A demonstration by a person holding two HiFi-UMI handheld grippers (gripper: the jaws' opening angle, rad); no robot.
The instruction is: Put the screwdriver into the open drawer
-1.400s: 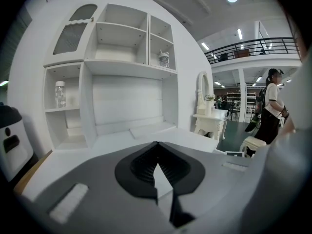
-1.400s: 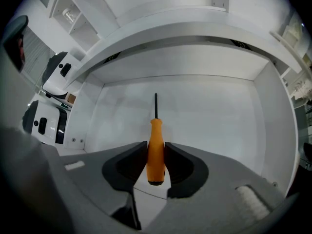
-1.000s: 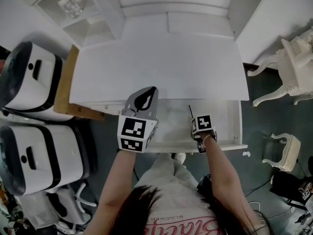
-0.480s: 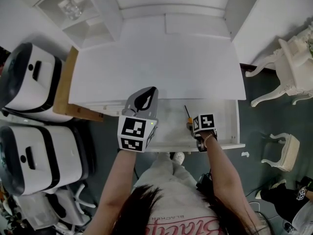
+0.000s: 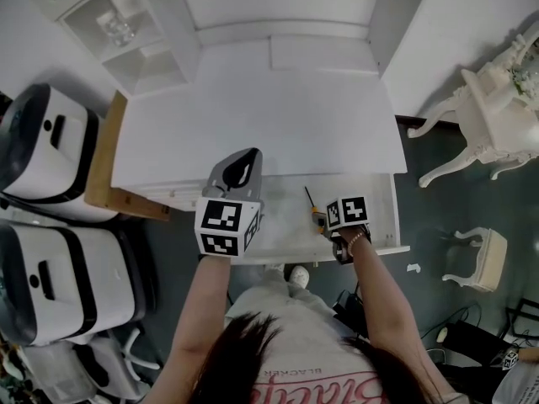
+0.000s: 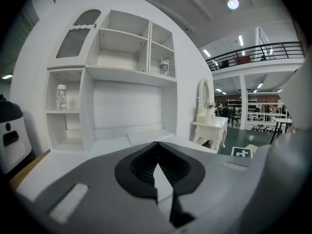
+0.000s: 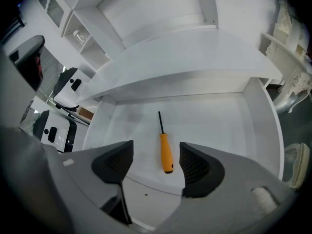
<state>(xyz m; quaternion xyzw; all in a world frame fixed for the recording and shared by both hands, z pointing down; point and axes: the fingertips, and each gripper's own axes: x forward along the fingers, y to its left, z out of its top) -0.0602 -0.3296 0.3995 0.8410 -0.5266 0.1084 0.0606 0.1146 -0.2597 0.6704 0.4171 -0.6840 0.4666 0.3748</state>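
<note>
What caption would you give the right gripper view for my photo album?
Open right gripper above an orange-handled screwdriver lying in the open white drawer.

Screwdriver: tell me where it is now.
The screwdriver lies flat on the floor of the open drawer, right gripper view centre, beneath the open right tongs, handle toward the drawer front.

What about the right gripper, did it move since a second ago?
Yes. The right gripper has let go and shifted toward the right wall of the drawer in the head view, uncovering the screwdriver on the drawer floor.
</note>
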